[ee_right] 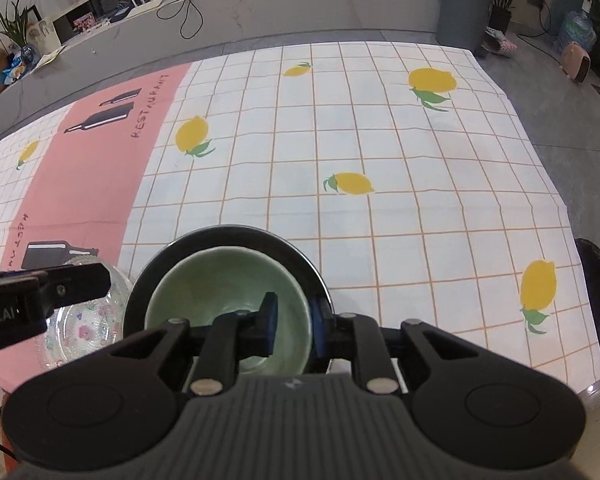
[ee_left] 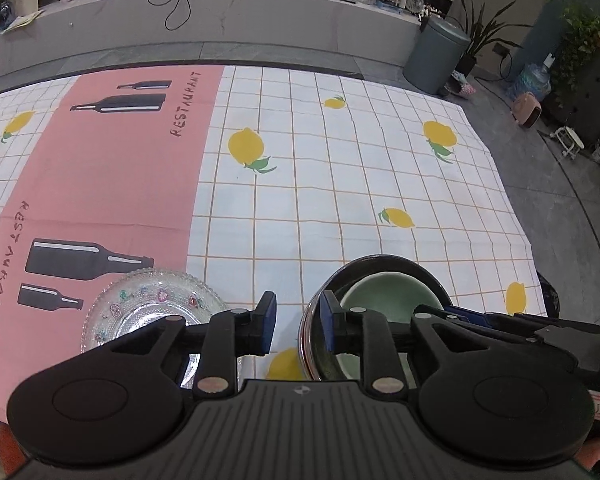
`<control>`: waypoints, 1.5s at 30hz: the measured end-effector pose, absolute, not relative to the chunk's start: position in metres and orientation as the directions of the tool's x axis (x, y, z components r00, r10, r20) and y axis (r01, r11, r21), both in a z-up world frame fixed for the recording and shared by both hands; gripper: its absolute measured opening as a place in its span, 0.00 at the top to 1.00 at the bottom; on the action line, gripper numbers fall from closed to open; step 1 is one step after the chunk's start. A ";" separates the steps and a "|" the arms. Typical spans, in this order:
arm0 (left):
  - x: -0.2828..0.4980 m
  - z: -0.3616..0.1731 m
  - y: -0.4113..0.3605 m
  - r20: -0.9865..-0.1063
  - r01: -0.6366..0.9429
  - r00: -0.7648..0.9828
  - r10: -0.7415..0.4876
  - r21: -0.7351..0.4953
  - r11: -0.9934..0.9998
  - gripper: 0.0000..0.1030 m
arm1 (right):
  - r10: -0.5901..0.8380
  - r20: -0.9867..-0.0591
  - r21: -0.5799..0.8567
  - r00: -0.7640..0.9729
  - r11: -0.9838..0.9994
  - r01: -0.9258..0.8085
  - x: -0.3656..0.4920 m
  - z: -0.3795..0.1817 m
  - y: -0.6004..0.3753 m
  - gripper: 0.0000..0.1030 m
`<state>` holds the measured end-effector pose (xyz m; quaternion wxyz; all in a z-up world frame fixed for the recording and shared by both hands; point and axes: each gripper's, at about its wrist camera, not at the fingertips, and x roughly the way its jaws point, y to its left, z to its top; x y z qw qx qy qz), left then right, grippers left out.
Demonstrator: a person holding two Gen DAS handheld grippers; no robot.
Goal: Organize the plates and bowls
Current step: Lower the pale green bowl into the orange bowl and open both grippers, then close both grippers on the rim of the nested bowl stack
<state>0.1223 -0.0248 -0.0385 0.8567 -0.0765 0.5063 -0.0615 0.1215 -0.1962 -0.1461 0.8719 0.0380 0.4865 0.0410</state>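
A pale green bowl (ee_right: 228,276) sits inside a larger black bowl (ee_right: 236,240) at the table's near edge; both also show in the left wrist view, green bowl (ee_left: 388,292) and black bowl (ee_left: 384,262). A clear glass plate with flower prints (ee_left: 156,300) lies left of them, also in the right wrist view (ee_right: 88,320). My right gripper (ee_right: 294,320) straddles the green bowl's right rim, one finger inside and one outside, with a gap left. My left gripper (ee_left: 298,322) is open and empty, hovering between the glass plate and the black bowl.
The table carries a checked cloth with lemons (ee_right: 348,184) and a pink panel (ee_left: 112,176). Its right edge (ee_right: 572,216) drops to grey floor. A grey bin (ee_left: 436,52) and plants stand beyond the far edge.
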 end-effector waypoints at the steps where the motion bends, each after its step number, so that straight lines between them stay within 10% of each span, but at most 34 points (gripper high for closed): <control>1: 0.122 -0.038 -0.024 -0.855 0.030 0.485 -0.186 -0.197 0.980 0.73 | 0.111 -0.843 0.111 0.526 0.993 -0.032 0.121 -0.145 -0.197 0.83; 13: 0.107 -0.026 -0.018 -0.758 0.117 0.586 -0.288 -0.272 0.955 0.47 | 0.170 -0.761 0.209 0.626 0.978 -0.012 0.109 -0.114 -0.216 0.37; 24: 0.106 -0.057 -0.002 -0.726 0.093 0.546 -0.417 -0.443 0.892 0.22 | 0.233 -0.754 0.392 0.614 0.910 0.136 0.102 -0.141 -0.260 0.22; 45: 0.116 -0.148 0.015 -0.716 -0.153 0.455 -0.529 -0.649 0.746 0.22 | 0.509 -0.704 0.686 0.496 0.670 0.285 0.107 -0.234 -0.275 0.23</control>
